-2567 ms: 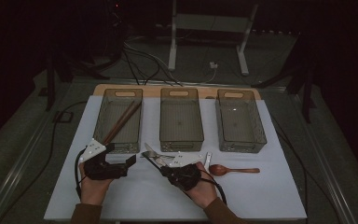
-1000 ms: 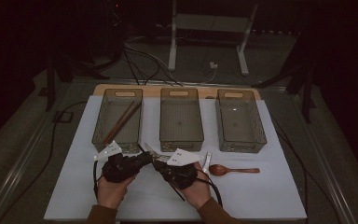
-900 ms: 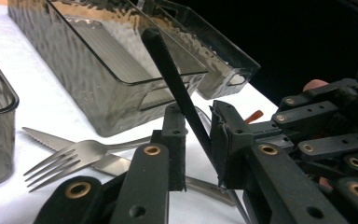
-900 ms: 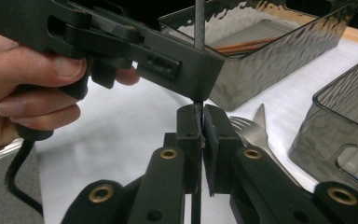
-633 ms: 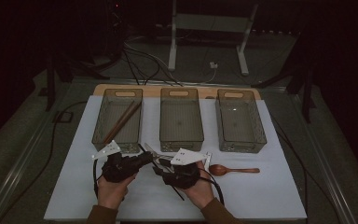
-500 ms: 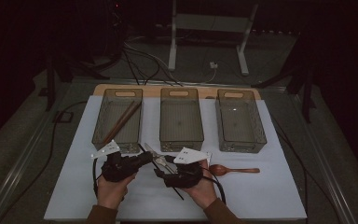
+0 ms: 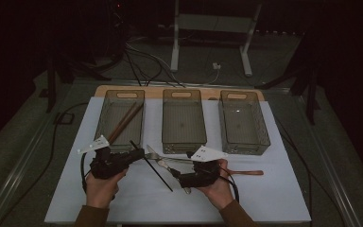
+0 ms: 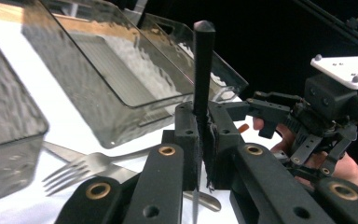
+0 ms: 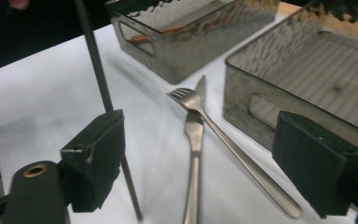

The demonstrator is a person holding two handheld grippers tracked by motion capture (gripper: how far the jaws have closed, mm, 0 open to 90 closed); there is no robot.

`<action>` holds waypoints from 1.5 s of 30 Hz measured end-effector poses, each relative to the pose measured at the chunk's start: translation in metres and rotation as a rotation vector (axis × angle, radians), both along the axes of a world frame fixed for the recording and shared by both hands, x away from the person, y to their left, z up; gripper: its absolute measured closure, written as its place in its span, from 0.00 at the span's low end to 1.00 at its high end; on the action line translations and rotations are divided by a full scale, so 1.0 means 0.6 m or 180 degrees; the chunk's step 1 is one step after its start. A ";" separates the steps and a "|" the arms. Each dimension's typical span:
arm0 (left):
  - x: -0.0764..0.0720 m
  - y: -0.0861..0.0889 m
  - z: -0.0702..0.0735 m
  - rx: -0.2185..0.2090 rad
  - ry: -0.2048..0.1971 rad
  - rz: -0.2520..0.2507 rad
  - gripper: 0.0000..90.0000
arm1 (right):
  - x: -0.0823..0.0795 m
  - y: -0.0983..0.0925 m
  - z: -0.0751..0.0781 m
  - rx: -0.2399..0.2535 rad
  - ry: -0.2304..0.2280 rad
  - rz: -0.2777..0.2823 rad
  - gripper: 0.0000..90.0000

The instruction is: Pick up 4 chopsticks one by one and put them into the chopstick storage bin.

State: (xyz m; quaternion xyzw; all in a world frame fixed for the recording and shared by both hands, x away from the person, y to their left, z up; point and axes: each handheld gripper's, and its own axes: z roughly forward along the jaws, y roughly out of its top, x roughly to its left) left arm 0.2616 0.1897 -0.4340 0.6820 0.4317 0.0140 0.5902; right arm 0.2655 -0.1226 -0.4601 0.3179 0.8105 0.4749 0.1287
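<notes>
My left gripper (image 7: 139, 153) is shut on a thin black chopstick (image 7: 153, 168), which slants down to the right over the white mat. In the left gripper view the chopstick (image 8: 203, 70) stands up between the closed jaws of my left gripper (image 8: 200, 135). My right gripper (image 7: 177, 177) is open, and its pads (image 9: 95, 158) stand wide apart over a metal fork (image 9: 223, 135) and a knife (image 9: 195, 140) lying crossed on the mat. The chopstick (image 9: 100, 79) passes just beyond the left pad. The fork (image 7: 157, 155) lies between the two grippers.
Three clear bins stand in a row at the back: the left bin (image 7: 105, 113) holds brown chopsticks (image 7: 124, 122), while the middle bin (image 7: 183, 123) and the right bin (image 7: 243, 125) hold nothing. A wooden spoon (image 7: 246, 172) lies to the right of my right hand. The white mat (image 7: 274, 198) covers the table.
My left gripper has moved right towards the middle and now holds the black chopstick. My right gripper has shifted a little to the right, beside the fork and knife.
</notes>
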 end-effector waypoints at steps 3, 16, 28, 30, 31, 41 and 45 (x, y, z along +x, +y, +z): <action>0.002 0.011 0.008 0.0058 0.0001 0.0059 0.97 | 0.003 -0.009 0.000 -0.0008 0.0007 -0.0053 0.16; 0.020 0.061 0.031 0.0253 0.0044 0.0322 0.97 | 0.012 -0.044 -0.001 -0.0023 0.0036 -0.0209 0.04; 0.044 0.087 0.049 0.0520 0.0094 0.0494 0.97 | 0.015 -0.066 -0.001 0.0002 0.0032 -0.0310 0.04; 0.051 0.090 0.052 0.0562 0.0108 0.0523 0.97 | 0.015 -0.068 -0.003 -0.0006 0.0036 -0.0315 0.04; 0.056 0.092 0.054 0.0588 0.0106 0.0550 0.97 | 0.015 -0.068 -0.004 -0.0010 0.0042 -0.0321 0.04; 0.096 0.094 0.059 0.0746 0.0118 0.0773 0.96 | 0.015 -0.071 -0.011 -0.0021 0.0069 -0.0338 0.04; 0.110 0.094 0.061 0.0772 0.0095 0.0865 0.96 | 0.015 -0.073 -0.013 -0.0023 0.0084 -0.0342 0.05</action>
